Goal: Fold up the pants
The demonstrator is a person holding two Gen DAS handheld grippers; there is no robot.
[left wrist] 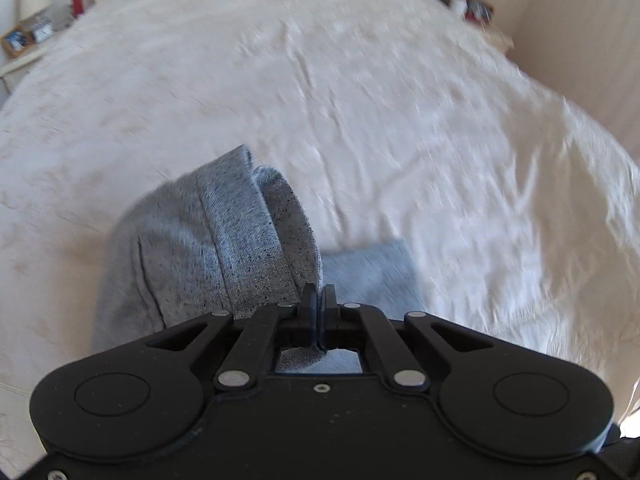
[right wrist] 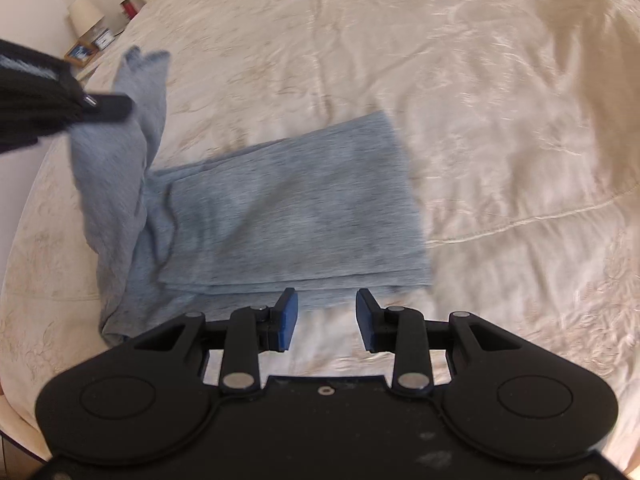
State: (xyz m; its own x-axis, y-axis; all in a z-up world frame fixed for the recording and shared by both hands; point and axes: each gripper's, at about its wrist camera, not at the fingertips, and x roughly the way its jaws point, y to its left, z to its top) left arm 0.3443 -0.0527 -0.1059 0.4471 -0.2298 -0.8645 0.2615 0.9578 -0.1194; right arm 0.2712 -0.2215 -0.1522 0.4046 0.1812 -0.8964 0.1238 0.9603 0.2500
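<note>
Grey-blue pants (right wrist: pixel 288 208) lie partly folded on a cream bedspread (right wrist: pixel 480 120), legs stacked flat in the middle. My left gripper (left wrist: pixel 319 300) is shut on the pants' waistband end (left wrist: pixel 224 240) and holds it lifted above the bed. In the right wrist view the left gripper (right wrist: pixel 120 106) shows at the far left with the lifted cloth (right wrist: pixel 116 168) hanging from it. My right gripper (right wrist: pixel 326 312) is open and empty, just in front of the near edge of the folded legs, its blue pads (right wrist: pixel 290 316) apart.
A bedside table (left wrist: pixel 24 44) with a lamp, picture frame and small items stands at the back left. Another cluttered surface (left wrist: pixel 476 10) is at the back right by a wall. The bedspread stretches wide on all sides of the pants.
</note>
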